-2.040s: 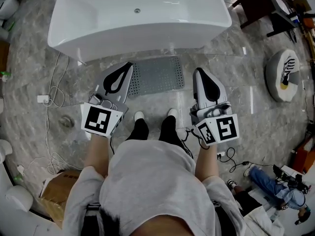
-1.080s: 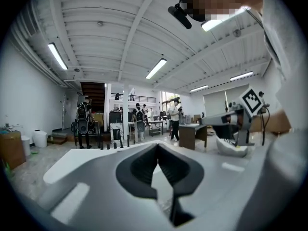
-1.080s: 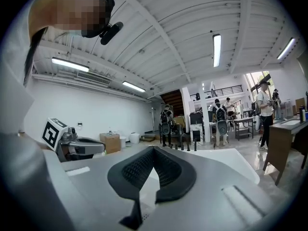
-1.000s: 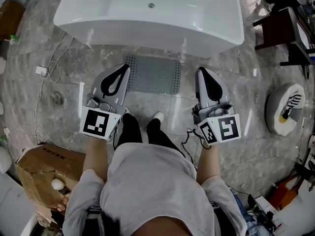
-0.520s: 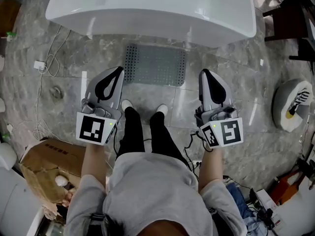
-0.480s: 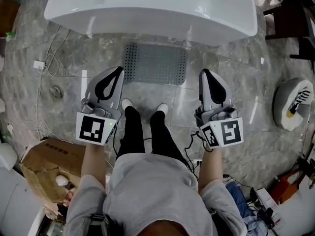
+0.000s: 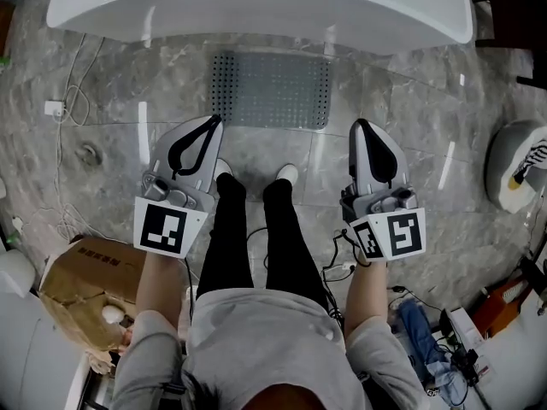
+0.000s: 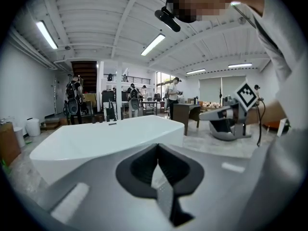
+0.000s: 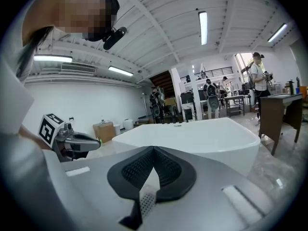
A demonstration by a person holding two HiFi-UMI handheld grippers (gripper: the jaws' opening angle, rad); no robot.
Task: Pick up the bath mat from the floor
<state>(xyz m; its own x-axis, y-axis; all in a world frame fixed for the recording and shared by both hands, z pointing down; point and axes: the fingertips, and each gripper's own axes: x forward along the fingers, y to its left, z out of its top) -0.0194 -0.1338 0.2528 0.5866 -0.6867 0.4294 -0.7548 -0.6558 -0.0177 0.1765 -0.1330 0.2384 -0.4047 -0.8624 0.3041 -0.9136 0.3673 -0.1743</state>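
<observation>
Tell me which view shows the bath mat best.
Head view: the whole bath mat lies flat on the floor before the bathtub. Both gripper views show at most a grey sliver low in frame.

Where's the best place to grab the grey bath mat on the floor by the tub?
Take the bath mat by its near long edge, one tool at each near corner, coming in low from your own side. It lies flat, its far edge close along the bathtub. The left tool and right tool are both shut, so open them first.
</observation>
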